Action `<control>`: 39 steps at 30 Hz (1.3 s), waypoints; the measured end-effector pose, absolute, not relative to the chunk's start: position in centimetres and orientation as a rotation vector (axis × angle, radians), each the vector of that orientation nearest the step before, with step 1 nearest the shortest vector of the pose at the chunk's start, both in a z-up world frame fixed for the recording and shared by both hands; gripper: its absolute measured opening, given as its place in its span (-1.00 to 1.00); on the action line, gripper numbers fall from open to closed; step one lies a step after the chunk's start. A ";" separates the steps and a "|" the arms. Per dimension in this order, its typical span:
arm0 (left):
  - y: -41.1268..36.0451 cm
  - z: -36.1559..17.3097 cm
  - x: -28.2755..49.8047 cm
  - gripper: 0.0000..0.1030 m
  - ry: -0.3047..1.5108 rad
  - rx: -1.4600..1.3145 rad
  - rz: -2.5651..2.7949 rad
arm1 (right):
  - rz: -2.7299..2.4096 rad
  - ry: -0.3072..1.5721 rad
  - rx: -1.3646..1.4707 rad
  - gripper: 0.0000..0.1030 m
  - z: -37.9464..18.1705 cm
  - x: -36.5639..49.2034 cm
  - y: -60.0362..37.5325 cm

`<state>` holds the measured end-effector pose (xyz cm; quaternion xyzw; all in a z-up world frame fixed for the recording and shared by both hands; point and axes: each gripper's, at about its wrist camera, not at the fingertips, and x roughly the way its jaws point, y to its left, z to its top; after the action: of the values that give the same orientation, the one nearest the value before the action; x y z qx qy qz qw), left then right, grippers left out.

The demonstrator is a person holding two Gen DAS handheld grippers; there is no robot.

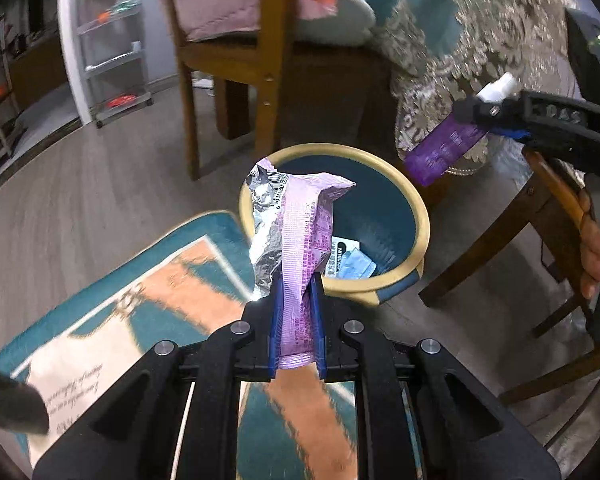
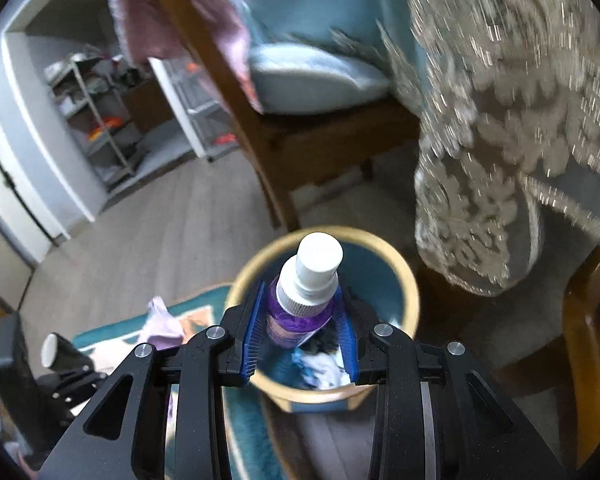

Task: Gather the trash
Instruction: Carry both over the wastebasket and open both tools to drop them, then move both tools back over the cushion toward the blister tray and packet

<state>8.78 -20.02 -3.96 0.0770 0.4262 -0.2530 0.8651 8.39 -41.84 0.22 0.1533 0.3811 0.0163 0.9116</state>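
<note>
My left gripper [image 1: 297,280] is shut on a pink foil wrapper [image 1: 300,240] and holds it just in front of the teal trash bin [image 1: 414,204] with a cream rim. The bin holds paper scraps [image 1: 350,260]. My right gripper [image 2: 302,304] is shut on a purple spray bottle [image 2: 300,304] with a white cap, held above the same bin [image 2: 410,292]. The right gripper [image 1: 472,112] with the bottle [image 1: 440,152] also shows in the left wrist view, above the bin's right side. The wrapper [image 2: 160,322] shows at the left in the right wrist view.
The bin stands on a wood floor beside a teal and orange rug [image 1: 140,300]. Wooden chairs [image 1: 268,60] and a lace-edged tablecloth [image 1: 460,40] hang close behind and right. A shelving unit [image 1: 112,48] stands at far left.
</note>
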 end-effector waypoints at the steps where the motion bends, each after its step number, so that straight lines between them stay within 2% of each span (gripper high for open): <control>1: -20.5 -4.3 9.3 -0.76 0.899 0.159 -0.540 | 0.029 0.802 0.323 -0.32 -0.5 8.8 -42.2; 8: -23.3 -6.3 12.0 -0.76 0.918 0.156 -0.575 | -0.002 0.916 0.334 -0.32 -4.9 10.5 -42.6; 13: -24.8 -7.4 13.5 -0.75 0.886 0.183 -0.583 | 0.012 0.932 0.343 -0.29 -5.9 10.7 -42.6; 14: -25.1 -7.4 13.7 -0.65 0.874 0.194 -0.582 | 0.011 0.936 0.353 -0.25 -6.0 11.0 -42.9; 15: -25.1 -7.5 13.7 -0.57 0.872 0.200 -0.584 | 0.008 0.931 0.357 -0.13 -6.0 11.0 -42.8; 16: -25.2 -7.4 13.7 -0.33 0.869 0.204 -0.589 | 0.000 0.916 0.356 -0.03 -5.7 10.9 -42.9; 17: -25.1 -7.3 13.7 0.01 0.858 0.203 -0.584 | -0.008 0.901 0.350 0.01 -5.3 10.7 -42.9; 19: -24.7 -6.9 13.5 0.41 0.834 0.184 -0.571 | -0.017 0.880 0.346 0.16 -4.5 10.5 -42.7; 21: -24.1 -6.3 13.4 0.48 0.821 0.154 -0.572 | -0.019 0.860 0.356 0.28 -4.1 10.6 -42.7; 23: -23.6 -5.9 13.2 0.74 0.816 0.152 -0.553 | -0.009 0.842 0.363 0.44 -3.7 10.6 -42.3; 24: -23.2 -5.6 13.0 0.77 0.807 0.154 -0.537 | -0.002 0.835 0.362 0.59 -3.4 10.6 -42.1; 26: -22.1 -4.7 12.6 0.88 0.789 0.147 -0.509 | 0.015 0.821 0.354 0.71 -3.0 10.6 -41.5; 28: -20.7 -3.8 12.2 0.88 0.784 0.131 -0.473 | 0.026 0.810 0.343 0.80 -2.6 10.7 -40.7; 39: -11.3 1.5 7.7 0.88 0.750 0.054 -0.315 | 0.149 0.791 0.287 0.83 -0.3 8.9 -34.5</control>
<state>7.71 -11.26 1.54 0.0264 0.3645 -0.1530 0.9182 8.88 -34.47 -0.35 0.1390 0.3837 0.0724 0.9100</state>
